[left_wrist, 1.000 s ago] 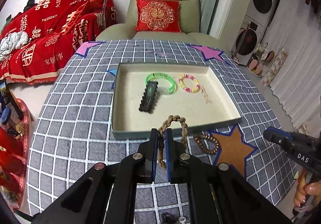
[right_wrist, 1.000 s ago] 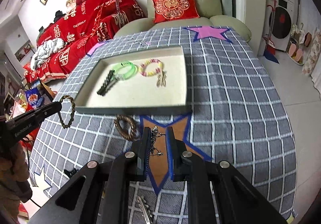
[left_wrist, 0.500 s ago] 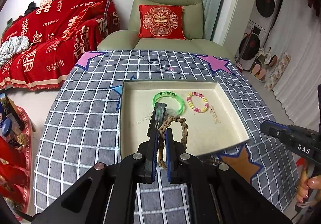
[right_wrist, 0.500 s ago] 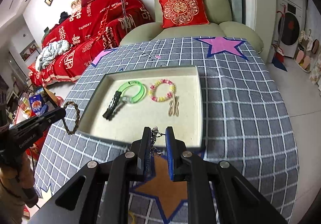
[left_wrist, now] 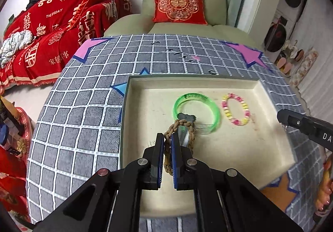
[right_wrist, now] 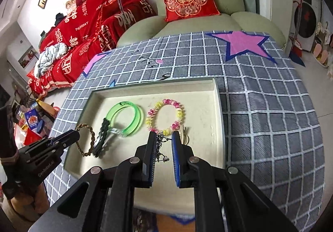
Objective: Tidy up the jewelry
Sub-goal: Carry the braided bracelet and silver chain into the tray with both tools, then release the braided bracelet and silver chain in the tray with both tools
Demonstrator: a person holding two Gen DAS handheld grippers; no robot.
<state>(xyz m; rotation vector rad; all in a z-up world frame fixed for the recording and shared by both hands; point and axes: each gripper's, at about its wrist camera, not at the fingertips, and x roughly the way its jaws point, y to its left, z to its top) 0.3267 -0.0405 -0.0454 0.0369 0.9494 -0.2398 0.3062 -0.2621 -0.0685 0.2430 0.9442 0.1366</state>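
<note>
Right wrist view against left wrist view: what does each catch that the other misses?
Only the right wrist view shows the silver chain hanging in the right gripper, and a gold clip beside it in the tray. Only the left wrist view shows the braided bracelet clamped between the left gripper's own fingers from behind. Both show the green bangle, the pink-and-yellow bead bracelet and the dark clip.
</note>
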